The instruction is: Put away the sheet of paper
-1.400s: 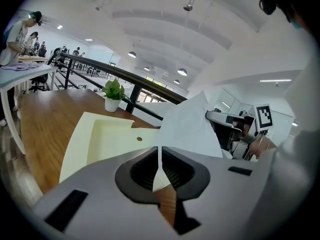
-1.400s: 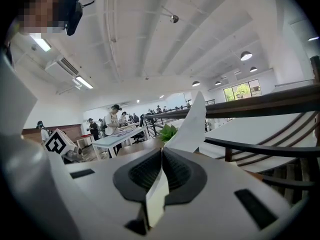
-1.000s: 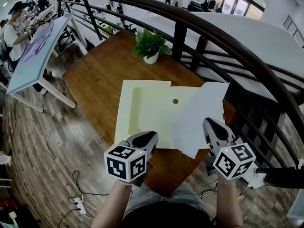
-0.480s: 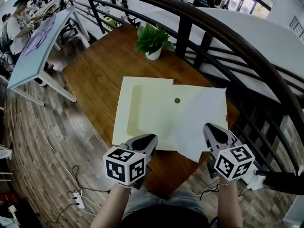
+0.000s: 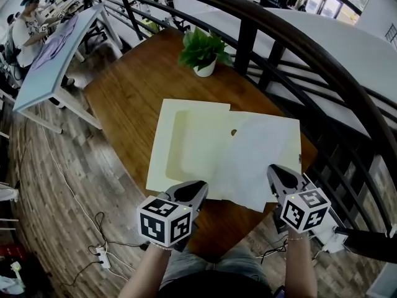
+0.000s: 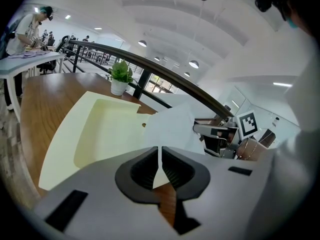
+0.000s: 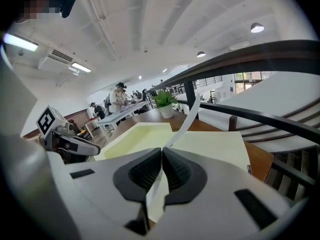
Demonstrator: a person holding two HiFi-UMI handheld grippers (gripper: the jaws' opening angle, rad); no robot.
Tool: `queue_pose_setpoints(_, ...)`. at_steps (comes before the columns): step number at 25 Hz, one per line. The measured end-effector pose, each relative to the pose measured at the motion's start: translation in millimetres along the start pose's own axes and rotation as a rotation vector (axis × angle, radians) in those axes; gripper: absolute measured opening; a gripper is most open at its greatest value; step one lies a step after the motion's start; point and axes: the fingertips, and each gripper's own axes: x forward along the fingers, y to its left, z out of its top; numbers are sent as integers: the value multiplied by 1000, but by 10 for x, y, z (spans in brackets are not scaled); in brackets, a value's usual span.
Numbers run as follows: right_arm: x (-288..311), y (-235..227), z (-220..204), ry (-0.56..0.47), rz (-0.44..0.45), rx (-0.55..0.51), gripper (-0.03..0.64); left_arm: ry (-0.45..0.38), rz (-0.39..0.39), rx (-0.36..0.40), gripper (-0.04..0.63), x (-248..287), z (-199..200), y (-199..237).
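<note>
sheet of paper point(image 5: 263, 157) sits low over the right half of the open yellow folder point(image 5: 186, 144) on the wooden table point(image 5: 130, 98); its near edge overhangs the folder. left gripper point(image 5: 191, 190) is clamped on its near-left corner and right gripper point(image 5: 280, 176) on its near-right edge. my read: mid-task. remaining: seat the sheet in the folder, let go, probably close the folder.

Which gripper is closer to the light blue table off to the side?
Left. The left gripper holds the sheet of paper at its corner toward the light blue table; the right gripper holds the opposite corner, beside the railing.
</note>
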Motion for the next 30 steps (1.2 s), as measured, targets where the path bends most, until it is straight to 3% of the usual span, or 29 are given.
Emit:
queue_pose_setpoints(15, 271, -240, -266, 139, 30, 1, 31, 11, 42, -28, 34, 122, -22, 47)
queue_pose_setpoints(30, 519, -313, -262, 106, -2, 88, 31, -10, 78, -35, 34, 82, 46, 158)
